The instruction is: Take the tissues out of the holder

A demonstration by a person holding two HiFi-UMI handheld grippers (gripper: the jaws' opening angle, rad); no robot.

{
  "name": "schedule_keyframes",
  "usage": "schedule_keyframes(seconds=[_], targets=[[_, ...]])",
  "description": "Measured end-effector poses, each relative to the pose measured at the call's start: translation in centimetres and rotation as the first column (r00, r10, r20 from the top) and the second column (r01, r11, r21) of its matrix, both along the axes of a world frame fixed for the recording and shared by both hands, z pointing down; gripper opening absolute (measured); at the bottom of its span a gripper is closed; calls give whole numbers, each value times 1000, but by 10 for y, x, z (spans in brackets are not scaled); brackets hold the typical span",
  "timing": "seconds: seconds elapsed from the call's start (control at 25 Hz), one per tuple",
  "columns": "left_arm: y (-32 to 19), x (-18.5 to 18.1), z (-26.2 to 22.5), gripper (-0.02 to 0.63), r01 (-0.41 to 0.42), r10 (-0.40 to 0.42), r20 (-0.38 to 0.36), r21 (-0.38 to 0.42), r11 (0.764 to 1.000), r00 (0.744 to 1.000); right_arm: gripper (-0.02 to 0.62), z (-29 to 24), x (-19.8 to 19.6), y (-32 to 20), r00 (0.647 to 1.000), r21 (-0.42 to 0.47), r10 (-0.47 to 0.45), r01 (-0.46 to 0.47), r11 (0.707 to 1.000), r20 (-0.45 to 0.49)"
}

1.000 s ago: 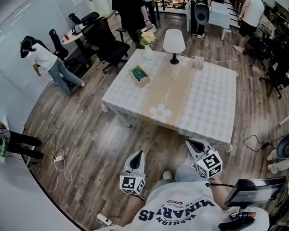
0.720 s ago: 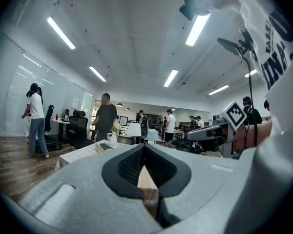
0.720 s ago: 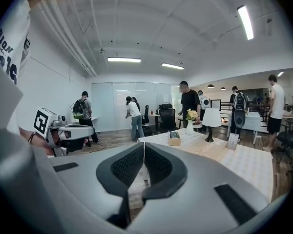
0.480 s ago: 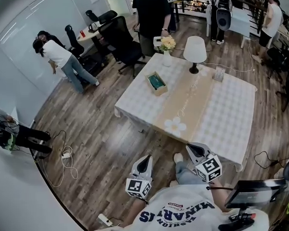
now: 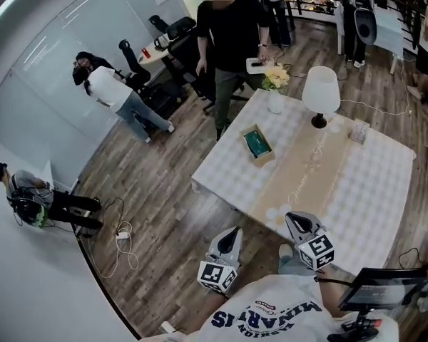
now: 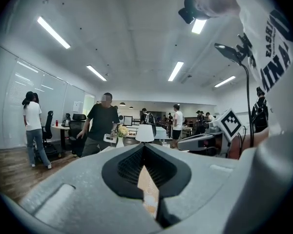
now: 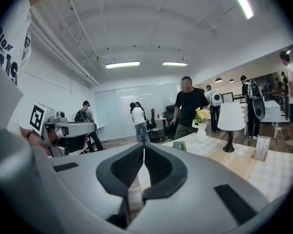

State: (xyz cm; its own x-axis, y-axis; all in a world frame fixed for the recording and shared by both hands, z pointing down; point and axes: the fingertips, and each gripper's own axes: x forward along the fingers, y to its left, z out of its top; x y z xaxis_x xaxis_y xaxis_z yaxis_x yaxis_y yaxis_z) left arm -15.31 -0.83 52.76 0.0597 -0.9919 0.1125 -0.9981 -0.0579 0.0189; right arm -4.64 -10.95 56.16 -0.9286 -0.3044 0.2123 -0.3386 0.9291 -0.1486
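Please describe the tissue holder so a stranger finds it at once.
Find the square table with white checked cloth and beige runner. Left of the runner lies a low wooden box with a green top. The white flower vase and white lamp nearby stand tall.

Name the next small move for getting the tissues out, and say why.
Probably step up to the table to bring the tissue holder within reach. Both the left gripper and the right gripper are shut, empty and held close to the body, far short of the holder.
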Motion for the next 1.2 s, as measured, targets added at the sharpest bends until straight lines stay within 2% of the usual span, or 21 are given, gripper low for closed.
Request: schedule_keyframes(seconds=[0.16, 0.48, 0.6, 0.92, 1.2], targets=[[-35, -23, -6, 3, 43, -43, 13, -5, 999, 999, 9, 7, -17, -45, 1000, -20, -13, 13, 1000, 6], [-53, -49, 6, 3, 130, -132, -18, -69, 989, 991, 9, 18, -46, -94, 998, -10, -67, 66, 998, -23], [-69, -52, 10, 3, 124, -126, -19, -79, 989, 992, 9, 20, -52, -107, 997, -20, -70, 70, 997, -16], [-102, -58, -1, 3, 69, -70, -17, -34, 997, 997, 9, 14, -59, -112, 997, -14, -71, 71, 997, -29], [-111, -69, -3, 3, 7, -7, -22, 11, 1000, 1000, 9, 7, -58, -108, 1000, -5, 9, -9, 1000, -27]])
